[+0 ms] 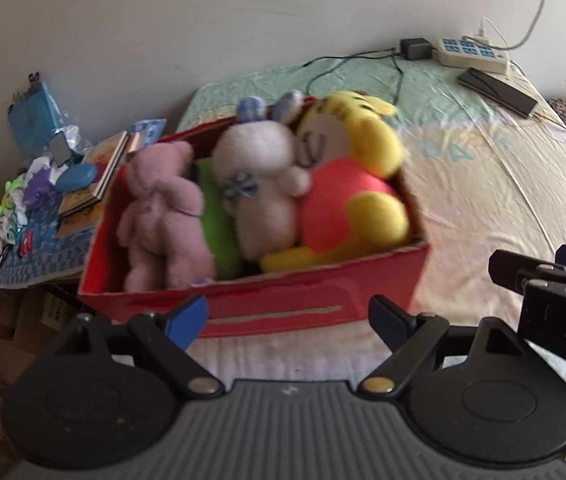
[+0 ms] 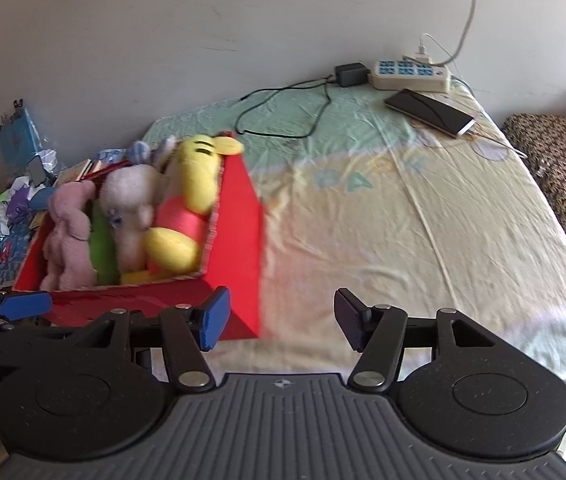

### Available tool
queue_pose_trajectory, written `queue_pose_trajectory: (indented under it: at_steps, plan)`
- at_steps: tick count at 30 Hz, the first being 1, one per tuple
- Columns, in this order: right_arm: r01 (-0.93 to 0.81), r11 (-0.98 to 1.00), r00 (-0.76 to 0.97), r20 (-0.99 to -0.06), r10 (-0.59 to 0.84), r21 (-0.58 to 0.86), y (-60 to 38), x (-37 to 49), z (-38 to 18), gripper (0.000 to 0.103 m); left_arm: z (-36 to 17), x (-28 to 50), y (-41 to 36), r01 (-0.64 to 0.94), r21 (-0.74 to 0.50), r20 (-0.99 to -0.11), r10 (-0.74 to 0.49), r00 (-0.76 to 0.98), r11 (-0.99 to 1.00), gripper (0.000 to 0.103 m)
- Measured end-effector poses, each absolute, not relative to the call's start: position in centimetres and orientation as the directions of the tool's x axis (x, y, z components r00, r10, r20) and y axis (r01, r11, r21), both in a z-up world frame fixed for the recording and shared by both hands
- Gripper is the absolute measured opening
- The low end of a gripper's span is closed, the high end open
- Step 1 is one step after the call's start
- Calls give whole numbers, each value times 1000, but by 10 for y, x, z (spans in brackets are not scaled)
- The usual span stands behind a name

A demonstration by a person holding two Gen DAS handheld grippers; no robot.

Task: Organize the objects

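A: Looking left to right: junk pile (image 1: 39, 184) on the side stand, then the red box (image 1: 307, 304) on the bed (image 1: 483, 200), then bare sheet out to the power strip (image 1: 471, 51) and phone (image 1: 499, 90) by the wall.

B: Progress?

A: Looks mostly done. Four soft toys sit in the box, side by side: pink bear (image 1: 163, 212), green one (image 1: 215, 220) half buried, white rabbit (image 1: 263, 192), yellow tiger (image 1: 355, 184) in a red shirt. No loose toys on the sheet that I can see. Left to do, my guess: maybe the clutter on the stand, or shifting the box.

B: Box condition?

A: Cardboard, open top, packed tight. Heads stick up over the far rim. Sits at the bed's left edge, next to the stand.

B: Tongs?

A: Left gripper (image 1: 287, 320) spread, nothing between the fingers, right in front of the box's near wall. Right gripper (image 2: 283, 322) also spread and empty, off the box's right corner, over bare sheet.
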State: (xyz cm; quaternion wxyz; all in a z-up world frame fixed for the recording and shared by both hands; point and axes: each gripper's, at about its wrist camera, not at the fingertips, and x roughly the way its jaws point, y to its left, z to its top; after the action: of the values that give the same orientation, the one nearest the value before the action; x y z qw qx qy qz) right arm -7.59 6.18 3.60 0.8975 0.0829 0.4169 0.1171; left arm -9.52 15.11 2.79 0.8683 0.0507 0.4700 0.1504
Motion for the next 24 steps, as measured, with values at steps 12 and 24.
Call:
queue_pose_trajectory:
  at_steps: [12, 24]
  plan:
    - [-167, 958, 663, -692, 285, 234, 140, -59, 52, 63, 41, -91, 234, -287, 214, -766, 343, 544, 934, 87]
    - [-132, 973, 681, -696, 227, 188, 172, -48, 53, 64, 40, -79, 266, -261, 164, -767, 289, 572, 951, 87]
